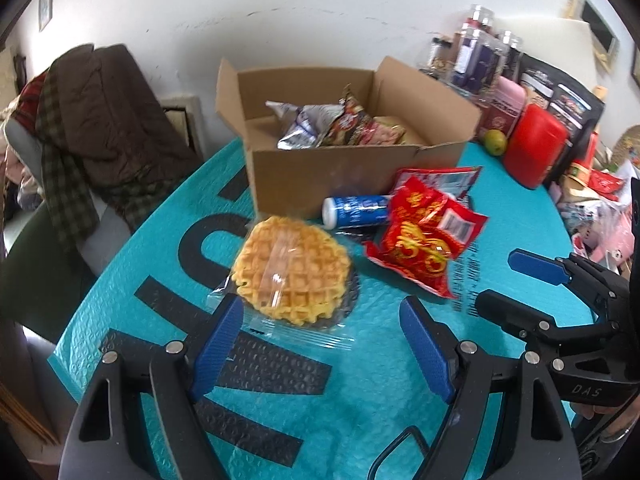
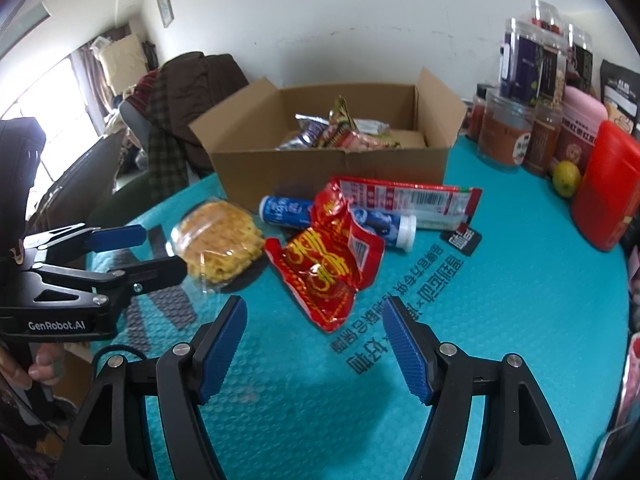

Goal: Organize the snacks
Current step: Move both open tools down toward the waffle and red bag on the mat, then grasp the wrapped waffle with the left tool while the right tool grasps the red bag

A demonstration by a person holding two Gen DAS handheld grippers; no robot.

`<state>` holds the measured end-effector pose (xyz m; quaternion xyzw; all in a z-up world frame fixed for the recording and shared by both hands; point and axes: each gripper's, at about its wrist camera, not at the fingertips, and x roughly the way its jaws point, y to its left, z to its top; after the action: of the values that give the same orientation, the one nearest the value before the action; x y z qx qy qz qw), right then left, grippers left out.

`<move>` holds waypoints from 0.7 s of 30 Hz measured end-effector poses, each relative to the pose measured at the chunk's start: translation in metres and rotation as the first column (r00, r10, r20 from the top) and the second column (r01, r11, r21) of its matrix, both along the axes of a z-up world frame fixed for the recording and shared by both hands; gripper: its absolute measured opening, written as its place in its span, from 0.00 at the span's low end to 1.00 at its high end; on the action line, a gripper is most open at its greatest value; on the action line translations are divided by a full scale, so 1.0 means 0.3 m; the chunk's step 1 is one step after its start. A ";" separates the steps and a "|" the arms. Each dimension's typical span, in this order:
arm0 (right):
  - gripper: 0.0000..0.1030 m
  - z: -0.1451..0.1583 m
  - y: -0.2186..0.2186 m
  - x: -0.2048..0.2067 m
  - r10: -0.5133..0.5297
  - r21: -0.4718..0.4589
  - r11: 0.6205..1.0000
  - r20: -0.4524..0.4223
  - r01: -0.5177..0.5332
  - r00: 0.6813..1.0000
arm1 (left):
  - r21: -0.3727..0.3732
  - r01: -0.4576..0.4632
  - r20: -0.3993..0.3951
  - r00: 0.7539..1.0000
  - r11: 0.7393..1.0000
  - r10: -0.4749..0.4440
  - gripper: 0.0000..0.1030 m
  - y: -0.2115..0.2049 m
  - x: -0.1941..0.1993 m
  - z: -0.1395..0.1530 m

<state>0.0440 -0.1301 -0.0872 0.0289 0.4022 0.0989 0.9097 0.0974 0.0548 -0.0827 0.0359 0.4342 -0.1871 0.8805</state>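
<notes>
Snacks lie on the teal-covered bench before an open cardboard box: a wrapped waffle, a red packet and a blue tube. Left gripper and right gripper both hover spread and empty, the left just short of the waffle.

Right gripper empty, jaws apart above the teal counter; red snack packet just ahead, wrapped waffle apparently blurred.
</notes>
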 end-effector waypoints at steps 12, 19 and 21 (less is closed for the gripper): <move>0.69 -0.096 -0.037 0.127 -0.001 -0.006 1.000 -0.075 0.001 0.997 | 0.035 -0.060 -0.037 0.997 0.998 0.061 0.78 0.011 0.108 -0.073; 0.69 -0.127 -0.030 0.180 0.040 -0.005 0.999 -0.102 -0.041 0.994 | 0.067 -0.055 -0.047 0.997 0.996 0.059 0.78 0.001 0.156 -0.097; 0.69 -0.136 -0.028 0.191 0.046 0.000 0.999 -0.108 -0.046 0.993 | 0.069 -0.053 -0.057 0.997 0.996 0.057 0.78 0.002 0.171 -0.107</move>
<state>0.1013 -0.1386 -0.1279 0.0235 0.4513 0.1177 0.8842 0.1489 0.0553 -0.1148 0.0482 0.4669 -0.1490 0.8703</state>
